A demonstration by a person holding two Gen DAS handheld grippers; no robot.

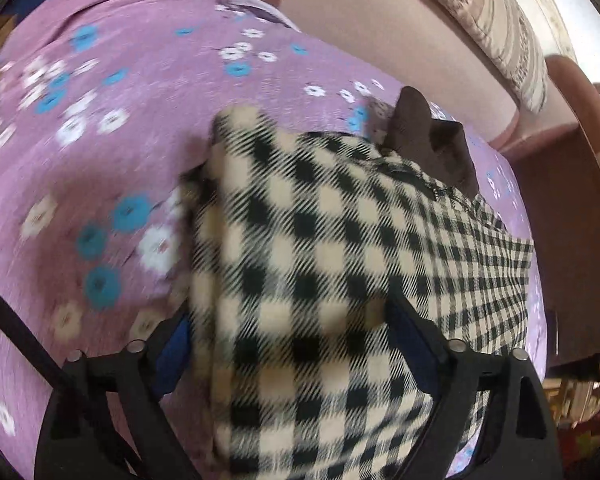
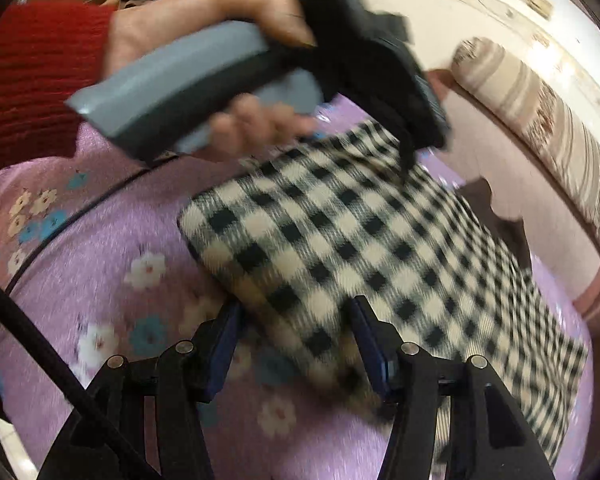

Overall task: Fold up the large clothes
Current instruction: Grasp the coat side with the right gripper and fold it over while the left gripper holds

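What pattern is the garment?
Black-and-cream checks on the garment, clearest in the right wrist view.

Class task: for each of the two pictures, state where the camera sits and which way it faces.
Left wrist: on the left gripper, facing forward and down over the checked garment; its own fingers show.
Right wrist: on the right gripper, facing the garment and the person's left hand.
Shared: checked garment, purple floral sheet.

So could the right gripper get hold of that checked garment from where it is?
Probably yes. The right gripper is open, its fingers either side of the near edge of the checked garment on the purple floral cover. Nothing lies between them, though motion blur hides whether they touch.
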